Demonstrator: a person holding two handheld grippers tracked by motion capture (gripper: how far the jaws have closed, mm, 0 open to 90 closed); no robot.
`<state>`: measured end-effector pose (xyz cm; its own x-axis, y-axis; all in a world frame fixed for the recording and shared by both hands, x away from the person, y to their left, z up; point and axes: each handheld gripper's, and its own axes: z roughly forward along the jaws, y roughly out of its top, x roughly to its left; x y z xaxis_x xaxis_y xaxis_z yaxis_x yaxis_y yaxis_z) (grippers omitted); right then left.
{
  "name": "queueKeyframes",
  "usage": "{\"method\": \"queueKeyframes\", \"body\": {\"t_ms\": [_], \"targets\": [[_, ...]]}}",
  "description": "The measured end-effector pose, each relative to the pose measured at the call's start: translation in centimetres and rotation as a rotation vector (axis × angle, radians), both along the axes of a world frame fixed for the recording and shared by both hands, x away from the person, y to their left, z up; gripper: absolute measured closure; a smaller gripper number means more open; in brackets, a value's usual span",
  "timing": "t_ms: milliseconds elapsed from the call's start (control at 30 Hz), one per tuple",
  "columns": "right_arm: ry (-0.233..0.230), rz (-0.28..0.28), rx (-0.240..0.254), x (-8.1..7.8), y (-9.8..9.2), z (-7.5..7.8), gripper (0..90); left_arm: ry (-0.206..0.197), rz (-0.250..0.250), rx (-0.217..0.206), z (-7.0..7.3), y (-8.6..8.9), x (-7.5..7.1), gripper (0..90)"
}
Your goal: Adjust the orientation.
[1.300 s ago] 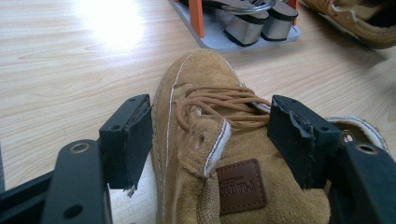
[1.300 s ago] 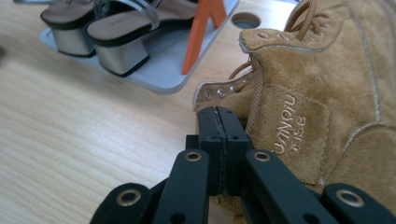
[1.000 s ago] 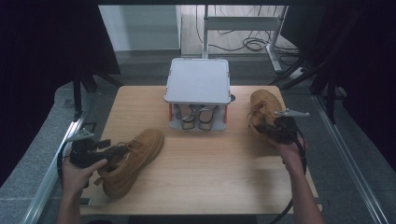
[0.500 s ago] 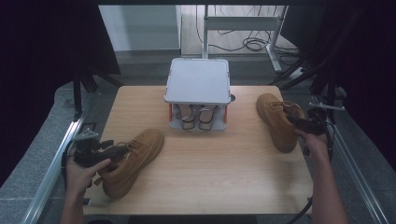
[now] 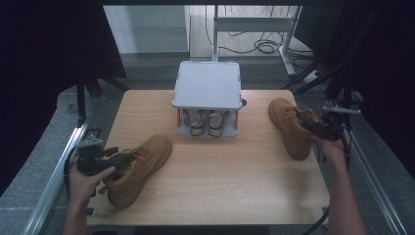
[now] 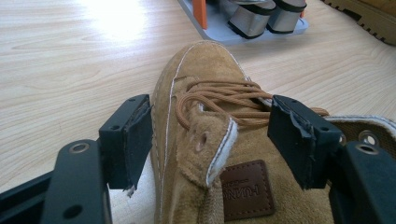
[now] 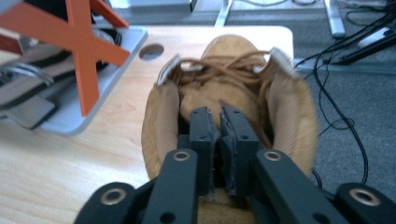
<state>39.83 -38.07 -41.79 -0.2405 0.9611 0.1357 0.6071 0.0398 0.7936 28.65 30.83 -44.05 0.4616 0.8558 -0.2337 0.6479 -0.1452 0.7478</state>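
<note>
A tan suede lace-up boot (image 5: pixel 144 164) lies at the table's front left, toe toward the centre. My left gripper (image 5: pixel 122 159) is shut across its upper, one pad on its side and the other on the far lace flap, tongue and laces (image 6: pixel 219 93) between. A matching boot (image 5: pixel 289 128) stands near the right edge, toe away from me. My right gripper (image 5: pixel 309 125) reaches into its opening from the heel. In the right gripper view its jaws (image 7: pixel 220 135) have just been opening and stand a narrow slit apart, with nothing visibly pinched.
A grey shoe rack (image 5: pixel 207 84) with a flat top and orange braces (image 7: pixel 84 46) stands at the back centre, with a pair of heeled shoes (image 5: pixel 205 122) under it. Bare wood (image 5: pixel 235 176) stretches between the boots. Cables lie on the floor beyond the right edge.
My right hand carried the right boot outward toward the table's right edge and lowered it onto the wood. The left hand and its boot stayed put.
</note>
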Motion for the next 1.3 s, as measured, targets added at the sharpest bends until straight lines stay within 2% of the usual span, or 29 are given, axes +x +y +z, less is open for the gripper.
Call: {"method": "queueKeyframes", "body": {"t_ms": [133, 233, 400, 600, 800, 1000, 1100, 1167, 1233, 1300], "targets": [[-0.035, -0.007, 0.006, -0.1, -0.6, 1.0, 74.4, -0.005, 0.003, -0.004, 0.1, 0.2, -0.1, 31.1], [-0.058, -0.033, -0.019, 0.0, -1.0, 1.8, 65.7, -0.009, 0.014, -0.009, 0.1, 0.5, -0.2, 31.1], [-0.064, -0.080, -0.051, 0.2, -1.6, 2.3, 57.9, -0.012, 0.020, -0.013, 0.2, 0.7, -0.2, 31.2], [-0.014, -0.092, -0.106, 1.5, -1.7, 2.1, 54.5, -0.012, 0.024, -0.014, 0.1, 0.9, -0.2, 31.2], [0.044, -0.091, -0.139, 3.1, -1.5, 1.0, 52.8, -0.012, 0.025, -0.016, 0.1, 1.1, -0.2, 31.1], [0.105, -0.094, -0.139, 4.0, -1.6, -0.3, 53.9, -0.010, 0.027, -0.015, 0.0, 1.2, -0.2, 31.1], [0.129, -0.096, -0.112, 4.3, -1.9, -0.5, 59.8, -0.009, 0.028, -0.015, 0.0, 1.2, -0.1, 31.1], [0.148, -0.103, -0.114, 4.4, -2.0, -0.6, 65.2, -0.010, 0.025, -0.015, 0.0, 1.1, -0.1, 31.1], [0.159, -0.097, -0.085, 4.4, -2.1, -0.7, 71.6, -0.011, 0.023, -0.015, 0.0, 1.1, -0.1, 31.1], [0.163, -0.104, -0.094, 4.4, -1.8, -0.6, 74.3, -0.011, 0.023, -0.015, 0.0, 1.1, -0.1, 31.1]]}}
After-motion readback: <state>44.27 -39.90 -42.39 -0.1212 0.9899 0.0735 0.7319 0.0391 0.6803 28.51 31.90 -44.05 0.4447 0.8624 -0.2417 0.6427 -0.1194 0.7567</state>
